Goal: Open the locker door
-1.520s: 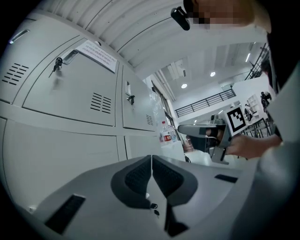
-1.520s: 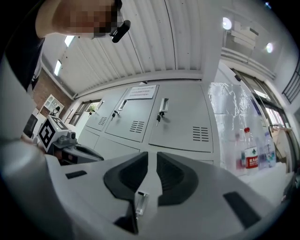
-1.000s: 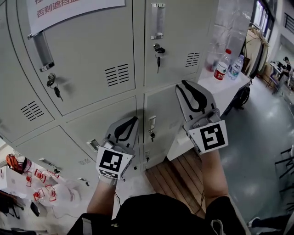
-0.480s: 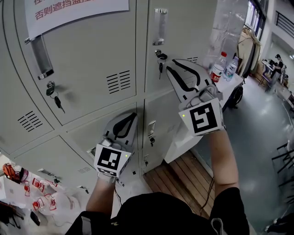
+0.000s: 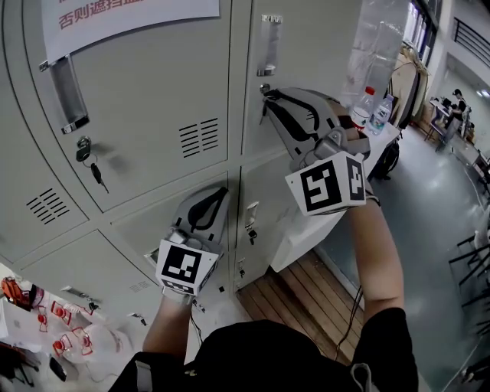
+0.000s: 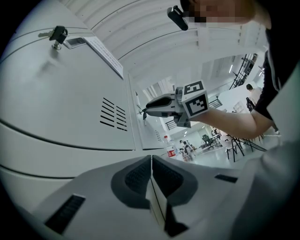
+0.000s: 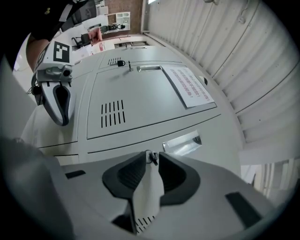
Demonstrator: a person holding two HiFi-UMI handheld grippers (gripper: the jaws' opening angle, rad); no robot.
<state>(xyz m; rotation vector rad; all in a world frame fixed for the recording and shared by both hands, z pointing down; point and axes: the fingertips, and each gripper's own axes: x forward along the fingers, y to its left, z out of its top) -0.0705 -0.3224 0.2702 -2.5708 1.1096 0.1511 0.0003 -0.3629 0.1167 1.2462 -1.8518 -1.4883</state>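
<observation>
grey steel lockers fill the wall ahead, 1 of them carrying a white paper notice with red print. to my right, a white desk holds 2 clear plastic bottles, with brown wooden floor boards at its foot and a shiny grey hall floor beyond.

my target, the upper right pale grey locker door, is shut and flush with its neighbours, so nothing of the opening is done yet. my right hand-held gripper is raised to its lock, below the chrome pull handle. its jaws stand a narrow gap apart, with the small dark key right at their tips. i judge the key is not yet pinched.

what is left, as i see it: close on the key, turn it, then swing the door out.

my left hand-held gripper hangs low by the bottom lockers, jaws pressed together on nothing.
</observation>
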